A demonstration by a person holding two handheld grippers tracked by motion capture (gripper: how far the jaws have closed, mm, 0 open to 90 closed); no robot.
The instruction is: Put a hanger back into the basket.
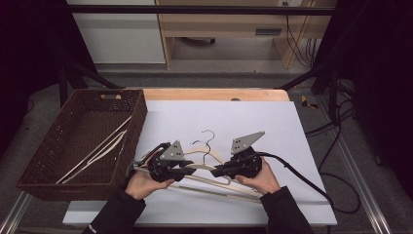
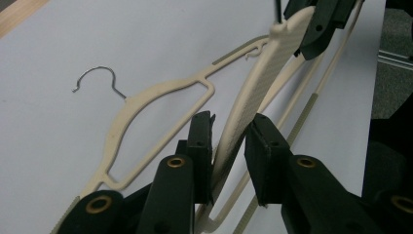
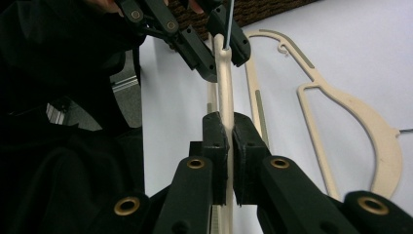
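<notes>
A cream hanger (image 1: 202, 166) is held just above the white table sheet (image 1: 234, 117) between my two grippers. In the left gripper view, the left gripper (image 2: 229, 141) has its pads against both edges of the hanger's (image 2: 263, 73) flat arm. My right gripper (image 3: 229, 131) is shut on the thin arm of the same hanger (image 3: 225, 92), and the left gripper (image 3: 224, 53) straddles it farther up by the hook. From above, the left gripper (image 1: 189, 168) points right and the right gripper (image 1: 217, 170) points left, tips close together.
More cream hangers (image 1: 229, 187) lie on the sheet under and in front of my hands, one with a wire hook (image 1: 209, 134) behind. A brown wicker basket (image 1: 131, 97) stands at the left with hangers (image 1: 97, 151) inside. Another hanger (image 2: 146, 100) lies flat nearby.
</notes>
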